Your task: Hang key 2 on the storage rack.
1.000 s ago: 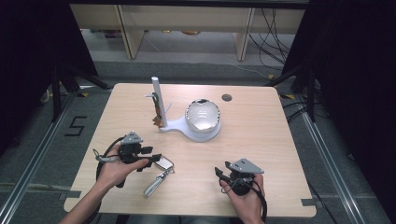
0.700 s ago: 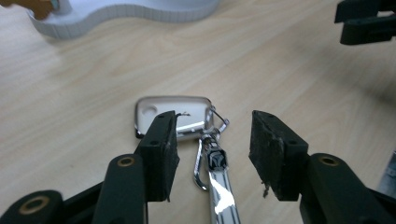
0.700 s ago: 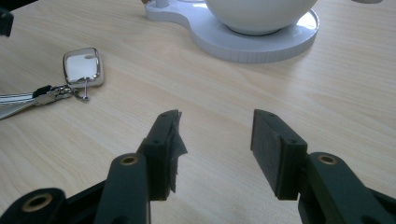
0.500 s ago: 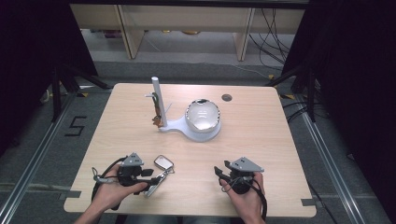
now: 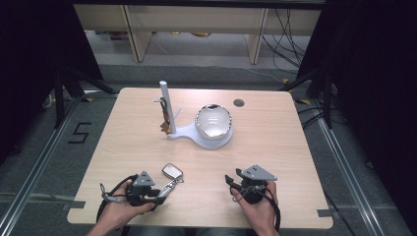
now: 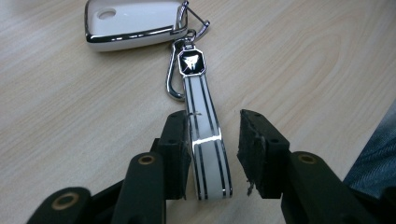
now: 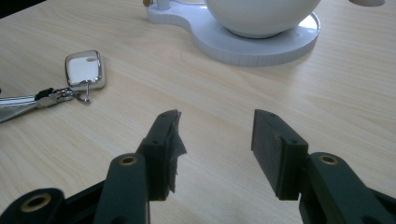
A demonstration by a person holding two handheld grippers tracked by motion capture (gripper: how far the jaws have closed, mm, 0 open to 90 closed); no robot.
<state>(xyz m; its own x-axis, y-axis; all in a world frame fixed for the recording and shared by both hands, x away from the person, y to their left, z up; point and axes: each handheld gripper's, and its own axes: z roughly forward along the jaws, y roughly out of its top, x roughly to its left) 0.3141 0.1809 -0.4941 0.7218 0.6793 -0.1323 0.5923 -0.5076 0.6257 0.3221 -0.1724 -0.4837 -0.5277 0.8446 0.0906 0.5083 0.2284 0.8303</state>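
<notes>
A pale wooden table (image 5: pixel 275 147) is standing in a dim workroom, with shelving and loose cables showing on the floor behind it, as a person seated at its near edge is working a hand-held claw in each hand. The left gripper (image 6: pixel 205 154) is lying low over the tabletop at the near left, its jaws parted around the white, black-striped strap (image 6: pixel 205 140) of a key ring; the left jaw is touching the strap's edge while the right one is standing off with a gap, so the claw is straddling the strap rather than clamping it, most likely lined up along its length because the flat strap offers the easiest thing to pinch. The strap is running through a metal clasp (image 6: pixel 175 79) to the white key fob (image 6: pixel 133 21), which is resting flat on the wood just beyond the jaws, near the front of the table and well apart from the stand. The right gripper (image 7: pixel 215 140) is waiting at the near right with its jaws spread wide and nothing between them, pointing toward the white stand (image 5: pixel 196 135), seemingly held clear until it is needed. On that stand a shiny round bowl (image 5: pixel 213 120) is sitting beside an upright white post (image 5: pixel 166 105), from which small brownish items, too small to identify, appear to be hanging, suggesting the post serves as a peg for keys.
</notes>
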